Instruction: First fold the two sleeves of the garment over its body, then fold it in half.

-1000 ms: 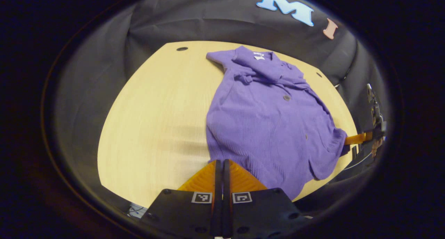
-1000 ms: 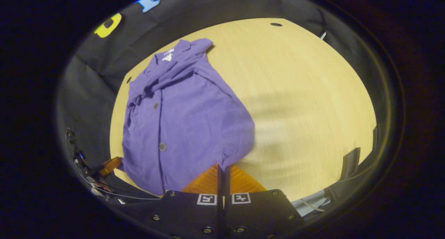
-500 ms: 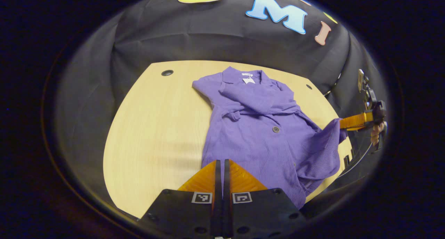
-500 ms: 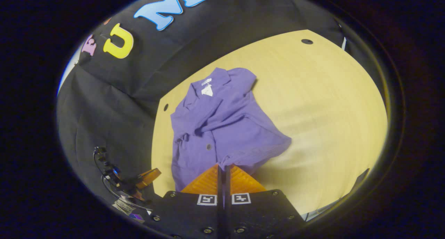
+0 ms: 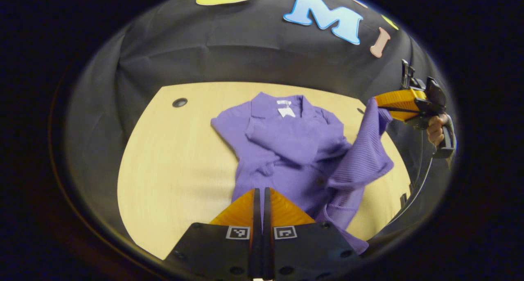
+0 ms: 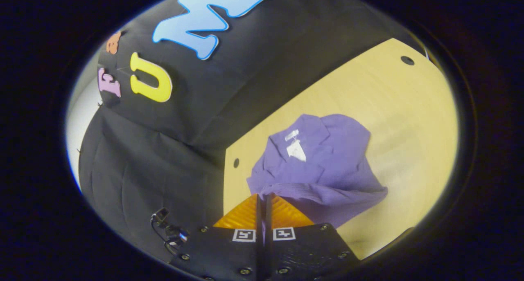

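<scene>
both grippers, left (image 5: 258, 195) and right (image 6: 264, 199), pinch the purple garment's (image 5: 286, 144) hem, lifted above the table (image 5: 172, 158).

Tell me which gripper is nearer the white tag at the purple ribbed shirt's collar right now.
Right, by my read. The right gripper holds its hem corner lifted, level with the white tag and off to its side. The left gripper pinches the hem at the shirt's opposite end.

Left tool (image 5: 258, 193) pinches the purple garment's (image 5: 286, 144) near hem. Far right, the other tool (image 5: 382, 106) lifts a corner above the desk (image 5: 172, 162).
</scene>
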Motion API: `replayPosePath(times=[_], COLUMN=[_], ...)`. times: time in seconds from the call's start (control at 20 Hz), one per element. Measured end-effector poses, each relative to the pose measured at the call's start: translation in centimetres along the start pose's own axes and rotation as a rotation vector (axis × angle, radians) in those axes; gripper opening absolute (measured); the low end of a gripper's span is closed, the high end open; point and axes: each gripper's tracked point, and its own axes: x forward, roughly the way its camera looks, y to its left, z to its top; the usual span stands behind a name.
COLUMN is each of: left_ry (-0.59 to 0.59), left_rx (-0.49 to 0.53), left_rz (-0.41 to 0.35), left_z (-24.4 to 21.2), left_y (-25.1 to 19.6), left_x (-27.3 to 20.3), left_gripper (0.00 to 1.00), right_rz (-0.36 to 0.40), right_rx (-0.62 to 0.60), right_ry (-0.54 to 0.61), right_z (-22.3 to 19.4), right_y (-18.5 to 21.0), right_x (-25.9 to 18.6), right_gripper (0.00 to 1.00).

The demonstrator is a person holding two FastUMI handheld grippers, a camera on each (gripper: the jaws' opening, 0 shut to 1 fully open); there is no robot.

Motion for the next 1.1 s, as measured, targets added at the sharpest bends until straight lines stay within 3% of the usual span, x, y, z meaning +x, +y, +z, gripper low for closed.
replayPosePath(times=[0.2,0.4,0.65,0.8,0.85,0.9,0.95,1.1], left_ry=[-0.047,-0.061,-0.042,-0.024,-0.03,-0.038,-0.049,-0.095], left_rx=[0.128,0.253,0.262,0.201,0.181,0.164,0.151,0.132], left_rz=[-0.006,0.0,-0.013,-0.023,-0.024,-0.026,-0.028,-0.023], left_z=[7.7,12.6,14.2,12.9,12.8,12.9,13.3,14.0], left_y=[0.6,0.8,0.7,0.9,0.7,0.5,0.3,-0.1], left_x=[3.6,7.8,13.8,15.6,15.5,15.2,14.8,12.9], left_gripper=[0.07,0.07,0.07,0.07,0.07,0.07,0.07,0.07], right_rz=[-0.01,-0.058,-0.18,-0.299,-0.296,-0.291,-0.298,-0.342], right_rx=[0.035,0.143,0.196,0.21,0.22,0.224,0.214,0.134], right_ry=[-0.098,-0.182,-0.174,-0.123,-0.113,-0.104,-0.106,-0.127], right_z=[7.9,13.6,14.1,12.4,11.6,11.5,11.1,10.3], right_y=[-0.1,-3.9,-11.4,-14.8,-14.9,-14.8,-14.8,-14.9], right_x=[4.2,7.7,11.8,13.4,13.9,13.4,12.7,10.3], right_gripper=[0.01,0.01,0.01,0.02,0.03,0.2,0.27,0.89])
